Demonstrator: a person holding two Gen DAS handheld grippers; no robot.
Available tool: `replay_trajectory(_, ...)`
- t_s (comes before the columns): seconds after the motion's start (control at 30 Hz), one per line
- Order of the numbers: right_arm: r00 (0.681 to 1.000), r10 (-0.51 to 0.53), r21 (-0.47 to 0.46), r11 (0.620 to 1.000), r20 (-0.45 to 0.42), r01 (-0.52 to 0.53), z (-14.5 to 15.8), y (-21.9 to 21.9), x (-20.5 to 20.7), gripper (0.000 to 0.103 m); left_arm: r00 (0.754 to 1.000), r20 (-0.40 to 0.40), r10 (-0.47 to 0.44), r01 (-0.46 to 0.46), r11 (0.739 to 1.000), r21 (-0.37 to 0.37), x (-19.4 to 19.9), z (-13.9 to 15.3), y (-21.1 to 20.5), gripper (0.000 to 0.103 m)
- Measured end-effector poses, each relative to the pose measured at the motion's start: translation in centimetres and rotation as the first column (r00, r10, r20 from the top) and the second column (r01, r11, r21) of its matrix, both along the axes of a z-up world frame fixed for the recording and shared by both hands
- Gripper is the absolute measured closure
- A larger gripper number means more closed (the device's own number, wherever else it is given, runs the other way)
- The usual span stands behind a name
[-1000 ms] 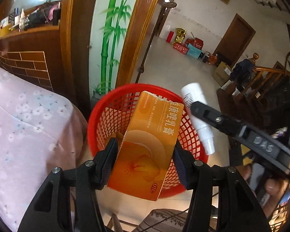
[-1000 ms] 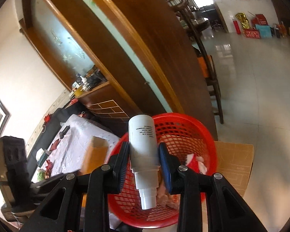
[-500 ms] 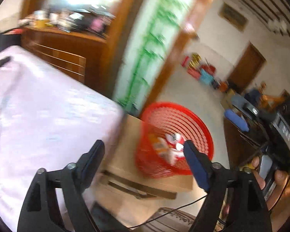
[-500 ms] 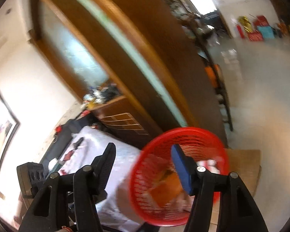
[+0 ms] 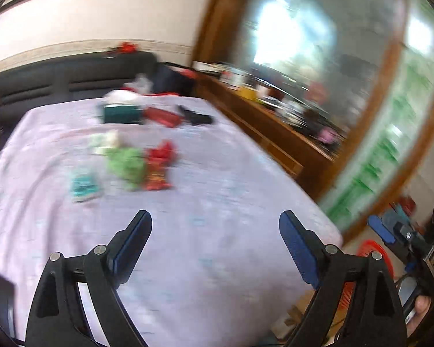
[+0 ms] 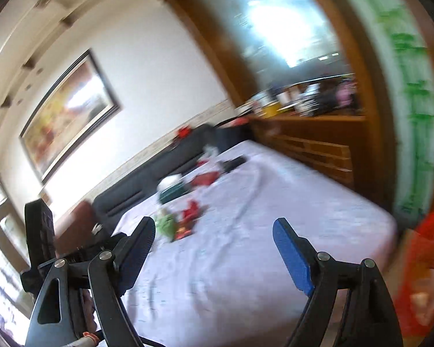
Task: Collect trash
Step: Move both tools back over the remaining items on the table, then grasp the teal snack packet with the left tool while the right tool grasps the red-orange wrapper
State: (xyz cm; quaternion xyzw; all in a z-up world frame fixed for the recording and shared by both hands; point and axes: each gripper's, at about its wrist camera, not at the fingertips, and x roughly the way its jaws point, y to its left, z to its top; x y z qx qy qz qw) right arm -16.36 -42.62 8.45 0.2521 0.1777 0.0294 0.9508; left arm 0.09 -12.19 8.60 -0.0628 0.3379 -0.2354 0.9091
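Observation:
My left gripper (image 5: 215, 225) is open and empty above a bed with a pale lilac sheet (image 5: 205, 190). Trash lies on the far part of the bed: a green wrapper (image 5: 127, 163), a red wrapper (image 5: 159, 167), a teal packet (image 5: 85, 186) and a dark green box (image 5: 121, 114). My right gripper (image 6: 214, 232) is open and empty, also facing the bed (image 6: 275, 225); the green wrapper (image 6: 165, 224) and red wrapper (image 6: 189, 217) lie beyond it. The red mesh basket (image 6: 425, 274) stands at the bed's right corner and shows low right in the left wrist view (image 5: 370, 254). Both views are blurred.
A dark headboard (image 5: 58, 78) runs behind the bed. A wooden counter (image 5: 275, 121) with clutter lines the right side, below a glass panel with green bamboo (image 5: 390, 144). A black remote-like object (image 5: 195, 117) lies on the bed. A framed picture (image 6: 69, 115) hangs on the wall.
Both grippers opened and dropped the orange box and the white bottle into the red basket, then swung left from the basket toward the bed.

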Motion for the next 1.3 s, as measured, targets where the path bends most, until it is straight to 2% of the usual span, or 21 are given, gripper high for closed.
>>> replay_trajectory(0.1, 0.996, 0.094, 0.003, 0.996, -0.013, -0.094, -0.2, 3.3, 4.1, 0.016, 0.993, 0.011, 0.115, -0.115, 0.993, 0.011, 1.4, -0.1, 4.5, 0.014)
replay_trajectory(0.23, 0.977, 0.210, -0.001, 0.978, -0.046, -0.210, -1.0, 6.9, 9.8, 0.016, 0.976, 0.002, 0.217, -0.217, 0.976, 0.017, 2.8, -0.6, 9.1, 0.014)
replay_trajectory(0.33, 0.963, 0.257, -0.023, 0.965, -0.086, -0.260, -1.6, 8.9, 13.1, 0.018, 0.968, -0.002, 0.252, -0.252, 0.967, 0.020, 4.0, -0.9, 10.7, 0.014)
replay_trajectory(0.43, 0.949, 0.292, -0.042, 0.953, -0.116, -0.298, -1.8, 10.6, 16.2, 0.019, 0.960, -0.002, 0.281, -0.280, 0.958, 0.059, 5.6, -1.5, 11.5, 0.014)
replay_trajectory(0.57, 0.936, 0.332, 0.024, 0.943, -0.115, -0.331, -2.0, 11.7, 20.3, 0.023, 0.953, -0.029, 0.302, -0.298, 0.951, 0.081, 8.2, -2.2, 11.9, 0.014)
replay_trajectory(0.67, 0.936, 0.324, 0.028, 0.946, -0.139, -0.323, -2.0, 12.6, 24.0, 0.023, 0.951, -0.078, 0.300, -0.292, 0.951, 0.099, 11.0, -3.4, 11.7, 0.014)
replay_trajectory(0.73, 0.933, 0.318, 0.040, 0.948, -0.169, -0.316, -2.7, 13.0, 26.9, 0.027, 0.939, -0.130, 0.319, -0.308, 0.946, 0.098, 12.9, -4.6, 11.7, 0.015)
replay_trajectory(0.83, 0.940, 0.291, 0.078, 0.957, -0.178, -0.281, -4.7, 13.0, 30.7, 0.029, 0.919, -0.202, 0.339, -0.323, 0.940, 0.109, 15.6, -6.7, 11.5, 0.015)
replay_trajectory(0.97, 0.932, 0.269, 0.129, 0.961, -0.244, -0.244, -9.2, 12.9, 35.2, 0.041, 0.909, -0.223, 0.352, -0.332, 0.935, 0.123, 17.3, -8.6, 11.3, 0.015)
replay_trajectory(1.03, 0.931, 0.229, 0.077, 0.973, -0.284, -0.215, -10.9, 13.1, 36.1, 0.041, 0.906, -0.240, 0.348, -0.330, 0.937, 0.113, 18.1, -9.6, 11.4, 0.015)
replay_trajectory(1.1, 0.932, 0.225, 0.060, 0.974, -0.285, -0.217, -12.5, 13.1, 36.4, 0.041, 0.895, -0.261, 0.361, -0.337, 0.932, 0.131, 19.0, -10.7, 11.4, 0.015)
replay_trajectory(1.13, 0.925, 0.232, 0.062, 0.973, -0.299, -0.224, -13.7, 13.1, 36.8, 0.045, 0.894, -0.268, 0.359, -0.336, 0.933, 0.130, 19.3, -11.1, 11.3, 0.015)
replay_trajectory(1.17, 0.912, 0.250, 0.071, 0.968, -0.326, -0.240, -14.6, 13.1, 37.3, 0.052, 0.893, -0.270, 0.361, -0.339, 0.932, 0.126, 19.6, -11.4, 11.2, 0.015)
replay_trajectory(1.2, 0.900, 0.267, 0.090, 0.964, -0.346, -0.252, -15.1, 13.1, 37.7, 0.053, 0.893, -0.270, 0.361, -0.340, 0.932, 0.124, 19.8, -11.7, 11.0, 0.015)
replay_trajectory(1.23, 0.900, 0.274, 0.092, 0.962, -0.338, -0.258, -15.1, 13.0, 37.8, 0.053, 0.893, -0.270, 0.361, -0.340, 0.932, 0.124, 20.1, -11.9, 10.9, 0.015)
replay_trajectory(1.3, 0.902, 0.264, 0.050, 0.964, -0.341, -0.262, -15.1, 13.3, 38.0, 0.053, 0.882, -0.279, 0.379, -0.348, 0.925, 0.154, 21.2, -12.8, 10.4, 0.018)
